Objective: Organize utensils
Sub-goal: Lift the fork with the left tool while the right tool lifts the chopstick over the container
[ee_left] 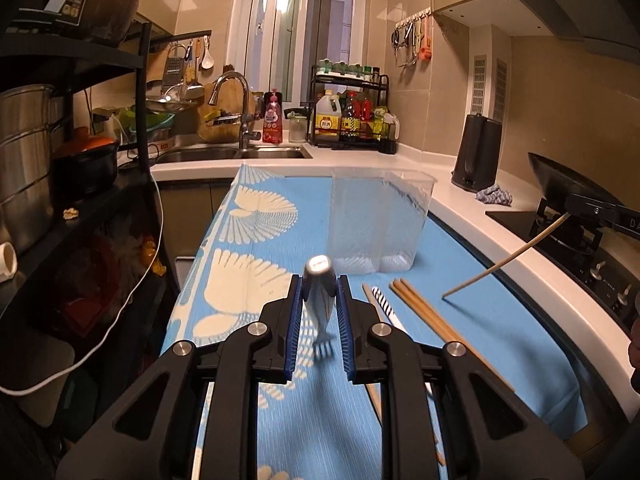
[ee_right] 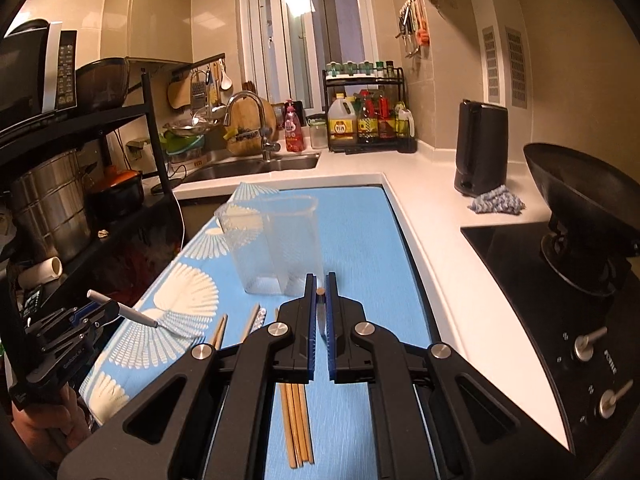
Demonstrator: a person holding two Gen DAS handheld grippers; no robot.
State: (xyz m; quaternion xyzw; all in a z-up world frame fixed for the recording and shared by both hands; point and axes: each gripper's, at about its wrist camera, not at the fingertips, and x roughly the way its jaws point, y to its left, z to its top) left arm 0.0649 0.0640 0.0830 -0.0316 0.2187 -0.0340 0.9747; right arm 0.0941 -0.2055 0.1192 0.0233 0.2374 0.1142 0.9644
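My left gripper (ee_left: 318, 292) is shut on a fork (ee_left: 319, 304) with a blue-white handle, tines down, above the blue mat (ee_left: 460, 280). It also shows in the right wrist view (ee_right: 102, 312), holding the fork (ee_right: 124, 310). My right gripper (ee_right: 320, 284) is shut on a wooden chopstick (ee_right: 320, 291); in the left wrist view that chopstick (ee_left: 504, 262) slants down from the right gripper (ee_left: 588, 208). A clear plastic container (ee_left: 380, 220) (ee_right: 276, 240) stands empty on the mat ahead of both grippers. More chopsticks (ee_left: 424, 312) (ee_right: 296, 420) and a striped utensil (ee_left: 384, 304) lie on the mat.
A sink (ee_left: 232, 154) and bottle rack (ee_left: 352, 116) are at the back. A black kettle (ee_left: 478, 156), a cloth (ee_left: 494, 194) and a stove with a wok (ee_right: 580, 208) are to the right. Shelves with pots (ee_left: 28, 152) stand to the left.
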